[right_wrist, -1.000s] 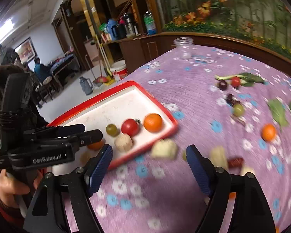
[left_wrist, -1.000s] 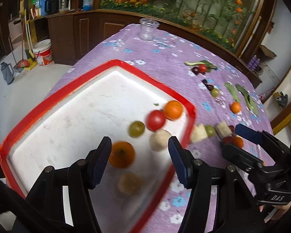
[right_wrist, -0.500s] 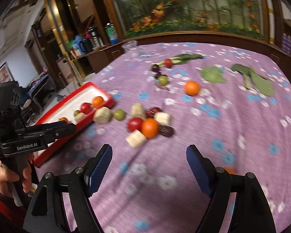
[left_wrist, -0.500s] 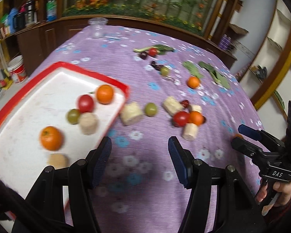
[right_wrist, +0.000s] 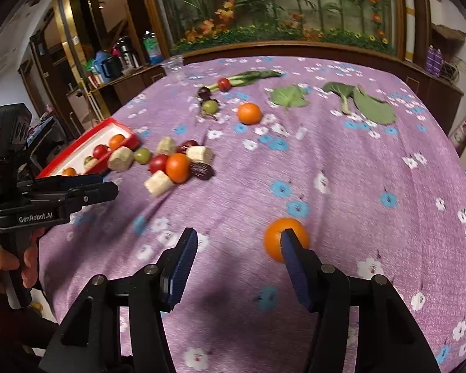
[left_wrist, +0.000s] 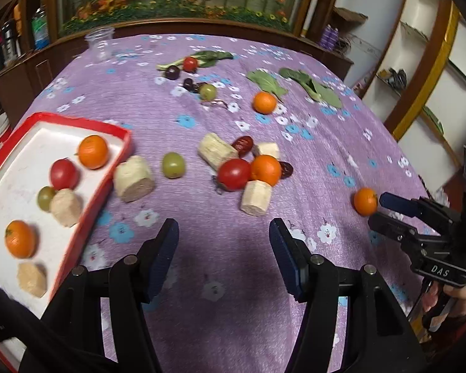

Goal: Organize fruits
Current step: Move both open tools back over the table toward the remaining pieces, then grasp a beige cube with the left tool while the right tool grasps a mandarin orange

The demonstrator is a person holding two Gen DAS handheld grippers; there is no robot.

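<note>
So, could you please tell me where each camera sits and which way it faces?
Left wrist: behind the open left gripper, angled down at the purple tablecloth and red tray; right gripper at right.
Right wrist: behind the open right gripper, just closing, beside a lone orange; left gripper at left.
Shared: central fruit pile.

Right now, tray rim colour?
Red rim on the tray, white inside. Clearest in the left wrist view.

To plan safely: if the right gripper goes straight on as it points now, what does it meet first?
Probably the bare purple flowered tablecloth; the lone small round orange lies beside its outer finger, not between them.
</note>
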